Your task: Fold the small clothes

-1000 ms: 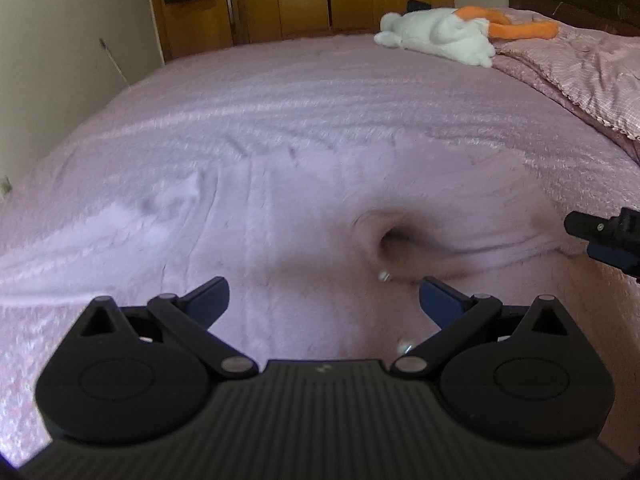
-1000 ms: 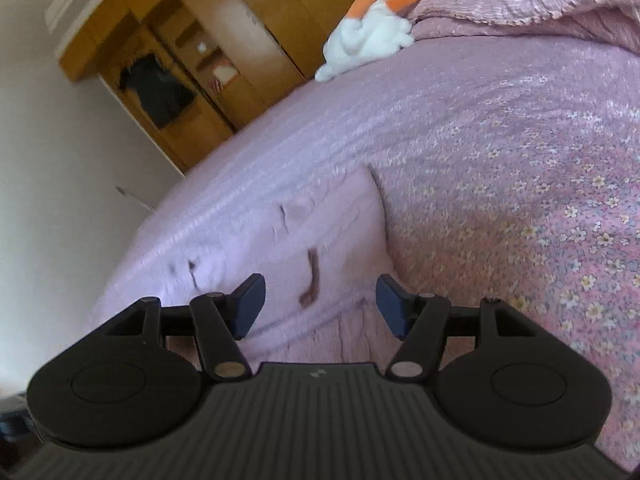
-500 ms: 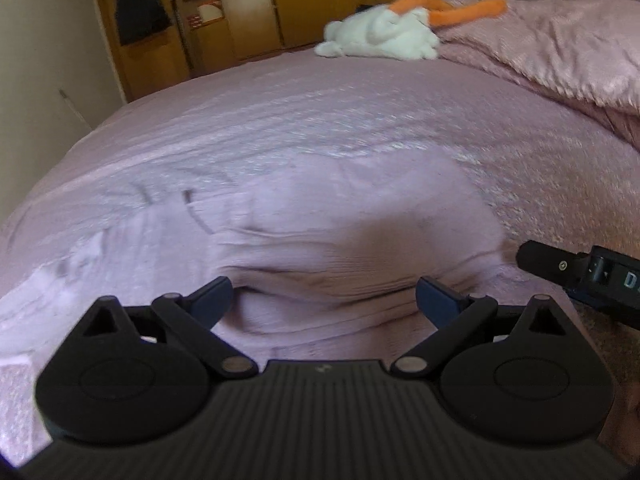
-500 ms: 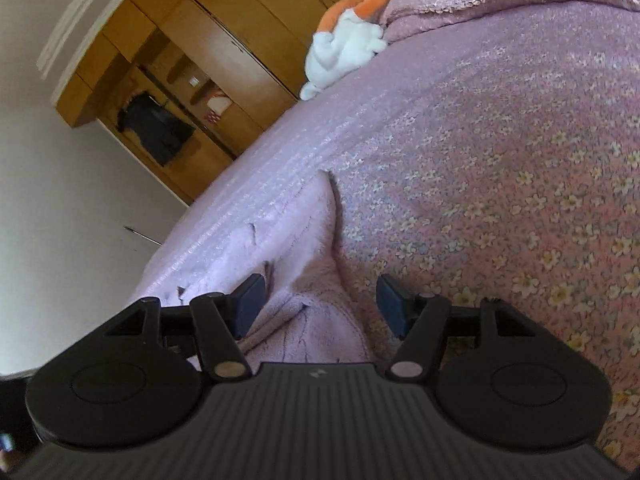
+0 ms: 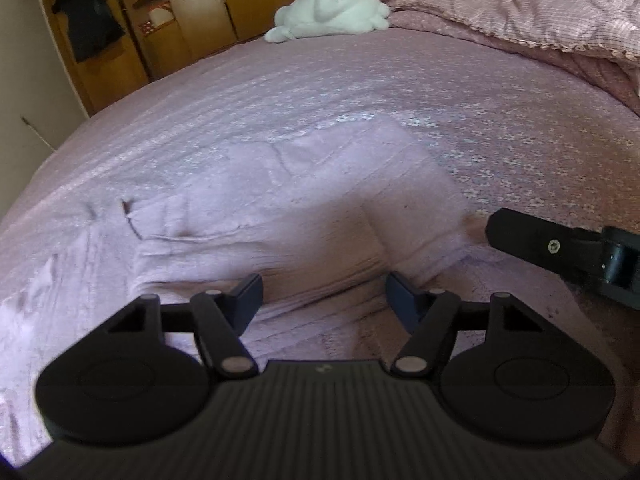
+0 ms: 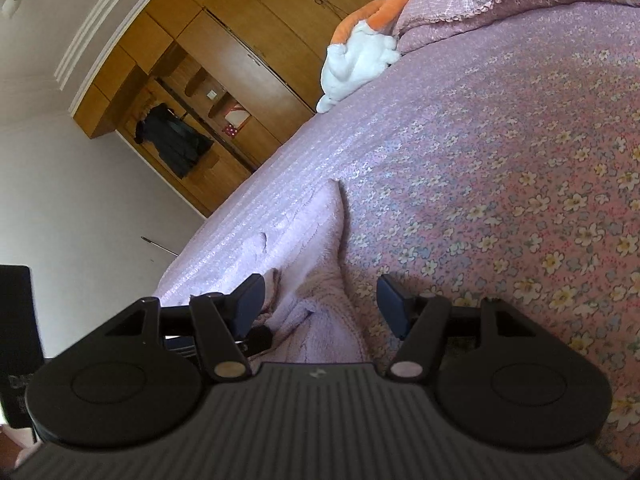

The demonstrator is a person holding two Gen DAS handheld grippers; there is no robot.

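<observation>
A small pale lilac knitted garment [image 5: 304, 208] lies partly folded on the flowered bed cover [image 5: 500, 112]. My left gripper [image 5: 324, 300] is open, its fingers either side of the garment's near folded edge. My right gripper [image 6: 320, 300] is open over the garment's right edge [image 6: 320, 248], with cloth lying between the fingers. One right gripper finger [image 5: 532, 236] shows at the right of the left wrist view, next to the garment's right corner. Part of the left gripper [image 6: 256, 336] shows behind the right gripper's left finger.
A white and orange plush toy [image 5: 340, 12] lies at the far side of the bed. A pink quilt [image 5: 540, 12] is heaped at the far right. A wooden wardrobe [image 6: 224, 64] with a dark garment [image 6: 176, 144] stands beyond the bed.
Both grippers have moved in lower and closer to the garment's near edge. The garment's fold now lies flatter, and the neck opening seen a second ago is out of sight.
</observation>
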